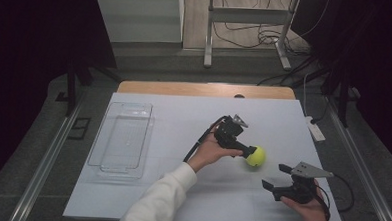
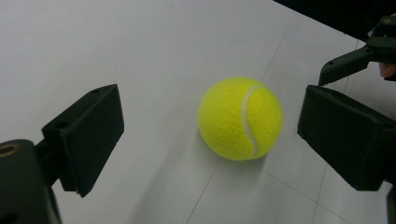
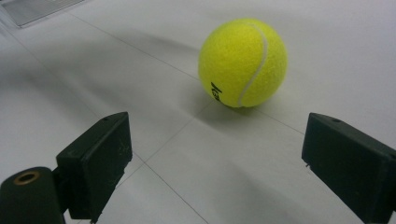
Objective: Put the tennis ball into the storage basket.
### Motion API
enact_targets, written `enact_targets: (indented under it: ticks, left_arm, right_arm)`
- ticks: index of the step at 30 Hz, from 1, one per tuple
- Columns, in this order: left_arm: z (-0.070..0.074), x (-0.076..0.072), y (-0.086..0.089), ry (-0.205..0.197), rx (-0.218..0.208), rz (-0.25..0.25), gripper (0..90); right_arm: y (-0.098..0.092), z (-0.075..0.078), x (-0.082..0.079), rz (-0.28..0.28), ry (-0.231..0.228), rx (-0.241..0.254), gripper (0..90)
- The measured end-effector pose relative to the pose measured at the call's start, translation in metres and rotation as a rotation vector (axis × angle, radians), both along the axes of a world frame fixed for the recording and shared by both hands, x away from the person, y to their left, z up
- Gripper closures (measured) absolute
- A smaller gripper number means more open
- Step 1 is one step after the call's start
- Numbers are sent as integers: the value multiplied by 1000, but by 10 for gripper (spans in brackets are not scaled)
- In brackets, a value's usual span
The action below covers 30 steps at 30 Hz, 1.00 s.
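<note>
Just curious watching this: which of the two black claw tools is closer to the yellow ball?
The left gripper, reaching in from the middle of the table: its open jaws nearly flank the tennis ball. The right gripper sits open nearer the person, clearly short of it.

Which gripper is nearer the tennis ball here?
Left. The left gripper is right at the tennis ball, jaws open on either side of it. The right gripper hangs off to the ball's near-right, open and clearly apart from it.
</note>
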<state>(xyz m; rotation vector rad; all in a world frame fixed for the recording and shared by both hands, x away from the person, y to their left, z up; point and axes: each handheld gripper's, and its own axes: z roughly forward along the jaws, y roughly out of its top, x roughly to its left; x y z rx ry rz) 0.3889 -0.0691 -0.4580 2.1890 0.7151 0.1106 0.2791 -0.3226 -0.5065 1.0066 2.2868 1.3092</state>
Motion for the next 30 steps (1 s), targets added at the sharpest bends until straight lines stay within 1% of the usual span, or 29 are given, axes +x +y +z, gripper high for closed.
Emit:
enact_targets:
  ticks: [11, 13, 16, 18, 22, 23, 29, 30]
  left_arm:
    - [-5, 1, -11, 13, 4, -12, 84]
    - [-6, 2, -11, 15, 10, -17, 84]
    - [-8, 2, -13, 18, 6, -12, 83]
    - [-9, 2, -14, 21, 13, -21, 83]
    - [-10, 2, -16, 25, 13, -23, 82]
    - [-11, 3, -16, 23, 22, -30, 82]
    - [-14, 3, -20, 31, 22, -33, 80]
    - [-15, 3, -21, 34, 17, -28, 78]
  right_arm:
    - [0, 0, 0, 1, 1, -1, 90]
    - [0, 0, 0, 1, 1, 0, 90]
    - [0, 0, 0, 1, 1, -1, 90]
    - [0, 0, 0, 1, 1, 0, 90]
    - [0, 0, 0, 1, 1, -2, 90]
    - [0, -1, 0, 1, 0, -2, 90]
    - [0, -1, 0, 1, 0, -2, 90]
    - [0, -1, 0, 0, 0, -2, 90]
